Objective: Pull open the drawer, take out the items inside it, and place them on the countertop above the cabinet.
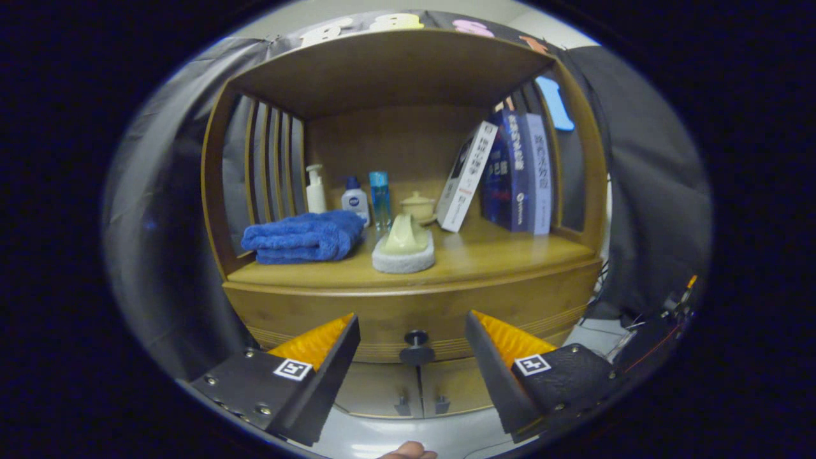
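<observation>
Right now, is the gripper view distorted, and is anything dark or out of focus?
Gripper view: the fisheye bends the cabinet edges into curves; the shelf's back wall sits in soft shadow; the black drawer knob is sharp between the open gripper fingers; the blue towel is evenly lit, with no glare.

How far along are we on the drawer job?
Nothing looks done yet: the drawer is shut, its front flush with the cabinet. In hand: the gripper is open, fingers either side of the black drawer knob, not touching it. Left: grip the knob, pull, lift out the contents and set them on the countertop.
</observation>
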### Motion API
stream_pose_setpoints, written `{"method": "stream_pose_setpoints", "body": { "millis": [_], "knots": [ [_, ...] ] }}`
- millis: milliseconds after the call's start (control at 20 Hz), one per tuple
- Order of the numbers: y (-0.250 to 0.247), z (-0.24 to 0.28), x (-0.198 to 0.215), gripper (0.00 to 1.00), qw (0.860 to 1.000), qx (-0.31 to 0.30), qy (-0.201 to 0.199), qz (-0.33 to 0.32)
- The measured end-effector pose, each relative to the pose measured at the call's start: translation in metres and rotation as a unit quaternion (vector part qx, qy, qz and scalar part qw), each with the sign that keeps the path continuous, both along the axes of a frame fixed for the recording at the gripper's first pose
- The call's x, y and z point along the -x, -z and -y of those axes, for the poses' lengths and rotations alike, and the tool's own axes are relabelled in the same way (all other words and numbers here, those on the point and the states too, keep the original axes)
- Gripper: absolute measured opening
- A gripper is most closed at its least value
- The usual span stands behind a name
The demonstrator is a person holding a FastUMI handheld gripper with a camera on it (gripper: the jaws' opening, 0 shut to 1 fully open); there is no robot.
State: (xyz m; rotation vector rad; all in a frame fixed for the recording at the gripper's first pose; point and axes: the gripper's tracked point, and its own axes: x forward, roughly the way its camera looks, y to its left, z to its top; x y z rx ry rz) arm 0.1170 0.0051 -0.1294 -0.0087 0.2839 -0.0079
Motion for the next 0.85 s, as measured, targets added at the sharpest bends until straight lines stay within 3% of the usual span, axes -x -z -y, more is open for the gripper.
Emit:
{"method": "stream_pose_setpoints", "body": {
  "millis": [550, 850],
  "knots": [
    [-0.125, 0.041, 0.065, 0.99, 0.995, 0.057, 0.036, 0.07],
    [-0.15, 0.066, 0.094, 0.99, 0.991, 0.059, 0.075, 0.089]
  ]
}}
